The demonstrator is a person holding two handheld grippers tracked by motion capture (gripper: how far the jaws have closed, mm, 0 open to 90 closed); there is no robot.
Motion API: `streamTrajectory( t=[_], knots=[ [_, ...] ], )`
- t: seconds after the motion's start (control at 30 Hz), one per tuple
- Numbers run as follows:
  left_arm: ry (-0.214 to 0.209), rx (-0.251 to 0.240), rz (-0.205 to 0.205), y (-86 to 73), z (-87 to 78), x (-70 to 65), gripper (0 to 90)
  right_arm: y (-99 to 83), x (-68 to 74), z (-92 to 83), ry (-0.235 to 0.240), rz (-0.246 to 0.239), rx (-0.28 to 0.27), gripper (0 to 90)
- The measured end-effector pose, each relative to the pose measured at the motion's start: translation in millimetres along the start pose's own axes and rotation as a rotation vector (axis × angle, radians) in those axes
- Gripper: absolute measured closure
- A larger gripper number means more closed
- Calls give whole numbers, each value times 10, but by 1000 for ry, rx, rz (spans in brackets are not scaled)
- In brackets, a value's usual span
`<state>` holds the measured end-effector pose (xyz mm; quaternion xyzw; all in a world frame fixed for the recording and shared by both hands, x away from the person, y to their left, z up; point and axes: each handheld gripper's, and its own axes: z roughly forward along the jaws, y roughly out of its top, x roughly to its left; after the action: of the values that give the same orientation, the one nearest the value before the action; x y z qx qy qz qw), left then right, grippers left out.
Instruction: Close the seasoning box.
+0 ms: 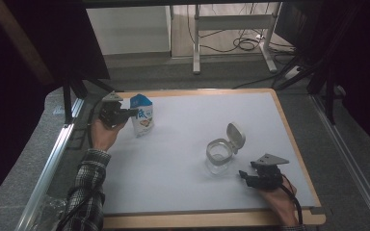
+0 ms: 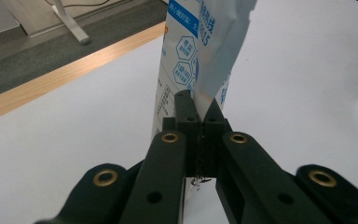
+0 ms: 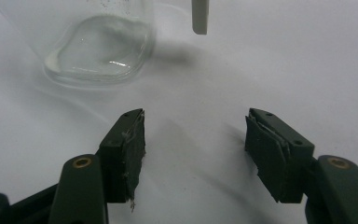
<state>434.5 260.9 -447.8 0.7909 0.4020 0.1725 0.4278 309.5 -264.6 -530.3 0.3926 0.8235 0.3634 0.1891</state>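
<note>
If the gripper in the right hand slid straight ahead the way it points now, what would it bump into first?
Probably the glass jar: the open right gripper points toward it across bare table, though the jar sits slightly left of centre, so it might only graze it.

Left forearm, in a plaid sleeve [image 1: 87, 185], rises from the table's 7 o'clock edge toward 10 o'clock. Its hand [image 1: 103, 134] holds the left gripper [image 1: 134, 112] level, pointing toward 3 o'clock, jaws pressed together on the edge of a pouch [image 2: 200, 56]. Right hand [image 1: 279, 202], at 5 o'clock, holds the right gripper [image 1: 241, 174] low, pointing toward 9 o'clock, jaws parted with nothing between them.
</note>
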Motion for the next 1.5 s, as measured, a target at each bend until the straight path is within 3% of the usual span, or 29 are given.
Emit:
streamTrajectory(
  t=[0.33, 0.73, 1.23, 1.5],
  knots=[
    [-2, 16, 23, 82, 15, -131, 900, 2, -5, -1, 3, 3, 1, 383],
    [-67, -2, 20, 123, -61, -305, 900, 9, 17, -8, 16, 0, 6, 382],
    [-129, 3, 79, 160, -196, -731, 900, -7, 56, -70, 28, 7, -12, 381],
    [-155, 0, 116, 145, -216, -937, 900, -10, 114, -105, 58, 1, -43, 381]
  ],
)
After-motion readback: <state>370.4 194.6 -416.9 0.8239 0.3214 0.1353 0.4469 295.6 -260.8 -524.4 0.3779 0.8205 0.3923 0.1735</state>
